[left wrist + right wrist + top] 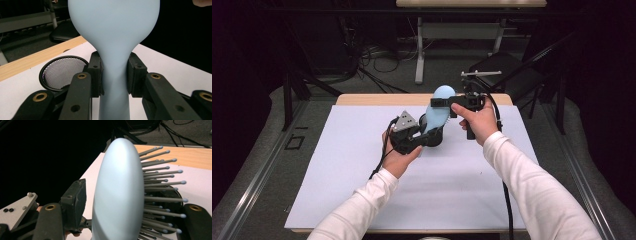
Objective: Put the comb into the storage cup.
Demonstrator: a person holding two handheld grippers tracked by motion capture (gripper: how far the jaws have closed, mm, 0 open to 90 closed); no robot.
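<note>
A light blue hairbrush stands tilted above the white-covered table, head up. My left gripper is shut on it: in the left gripper view both pads press on the narrow neck of the hairbrush at my left gripper. My right gripper reaches in from the right at the brush head. In the right gripper view the hairbrush sits between the jaws of my right gripper. Its smooth back faces the left pad across a thin gap, and its bristles point at the other jaw.
A round black mesh holder sits on the table just behind the left gripper, also dark behind the bristles as the mesh holder. The wooden table edge runs along the back. A black chair and cables lie beyond.
</note>
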